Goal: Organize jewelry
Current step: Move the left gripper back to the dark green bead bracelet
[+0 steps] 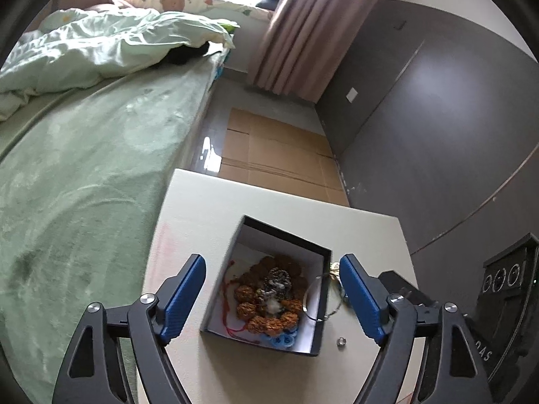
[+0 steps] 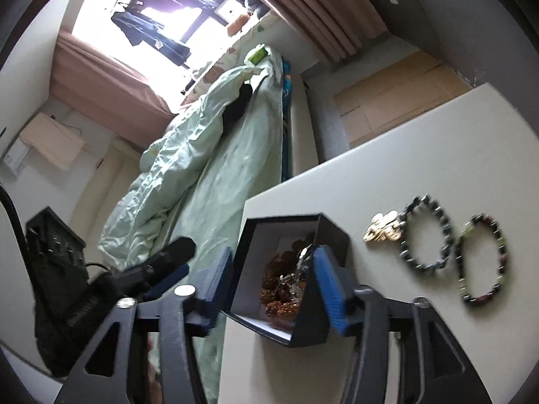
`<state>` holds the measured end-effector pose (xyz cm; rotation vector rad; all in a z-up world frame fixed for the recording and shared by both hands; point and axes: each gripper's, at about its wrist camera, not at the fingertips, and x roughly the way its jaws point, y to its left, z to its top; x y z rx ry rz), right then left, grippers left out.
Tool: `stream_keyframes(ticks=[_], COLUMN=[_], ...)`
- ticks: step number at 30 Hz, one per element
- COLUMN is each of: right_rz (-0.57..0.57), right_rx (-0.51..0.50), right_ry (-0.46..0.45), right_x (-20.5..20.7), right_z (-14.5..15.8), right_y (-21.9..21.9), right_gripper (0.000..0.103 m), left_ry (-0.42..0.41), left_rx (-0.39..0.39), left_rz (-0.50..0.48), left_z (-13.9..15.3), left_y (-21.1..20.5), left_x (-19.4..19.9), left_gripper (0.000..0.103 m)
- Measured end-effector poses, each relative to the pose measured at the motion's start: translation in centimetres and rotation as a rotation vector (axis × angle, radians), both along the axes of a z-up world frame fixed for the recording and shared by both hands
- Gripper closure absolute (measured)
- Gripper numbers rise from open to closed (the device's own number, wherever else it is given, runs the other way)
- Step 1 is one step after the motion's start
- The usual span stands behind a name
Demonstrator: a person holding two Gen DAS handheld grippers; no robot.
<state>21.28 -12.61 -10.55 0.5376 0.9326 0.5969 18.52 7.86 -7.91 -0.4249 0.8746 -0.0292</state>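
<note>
Jewelry is split between two places on my white table: a heap of brown beaded strands with a silvery piece on top sits inside the open black box, while two dark beaded bracelets and a gold-toned piece lie flat on the tabletop to the right of the box, well clear of it. A thin wire ring hangs over the box's right wall, and a small silver ring rests just outside it. My left gripper is spread wide with nothing between its blue pads, pointing down into the box. My right gripper also stands apart, straddling the box's near wall without pressing on it. I judge the loose bracelets fall to my right hand, being on its side; their loops lie flat, long axis running away from me.
</note>
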Motion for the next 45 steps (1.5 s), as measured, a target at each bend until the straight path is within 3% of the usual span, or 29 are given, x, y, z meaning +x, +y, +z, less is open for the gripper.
stream_keyframes(ticks=[5,7,9,14,19,23,33,45], right_rz=[-0.016,-0.047,-0.093,-0.164,-0.199,-0.225,-0.265,-0.35], right_rx=[-0.053,-0.094,-0.111,-0.092,-0.095,-0.108,-0.171,-0.173], right_ry=[-0.013,-0.019,-0.025,-0.025,-0.024,-0.047,-0.069,-0.003], right_x=[-0.2,-0.3,-0.4,-0.8,-0.8,-1.1,-2.2,-2.4], right_z=[0.7,0.9,1.2,1.9,2.2,2.8,3.2,2.3], right_y=[-2.1,-2.9,-4.1,-7.3,-9.1,-10.3,-13.5,-17.9], right_gripper=[0.038,0.031,0.017,0.013,0.013,0.013,0.013,0.013], left_ry=[-0.008,-0.008,-0.011,-0.056,-0.074,-0.064,-0.132,-0.132], left_rx=[0.029,0.04,0.049,0.034,0.088,0.09,0.138,0.181], left_rz=[-0.042,-0.06,-0.076,-0.111,-0.148,-0.183,-0.239,-0.28], left_z=[0.1,0.1,0.1,0.6,0.8,0.5,1.0,0.5], left_y=[-2.1,-2.7,-3.4,-4.5,-6.2,-7.3,-10.4,-13.1], left_x=[0.0,0.1,0.1,-0.3,-0.4,-0.3,-1.0,-0.4], left_gripper=[0.013,0.013,0.013,0.013,0.013,0.013,0.013,0.013])
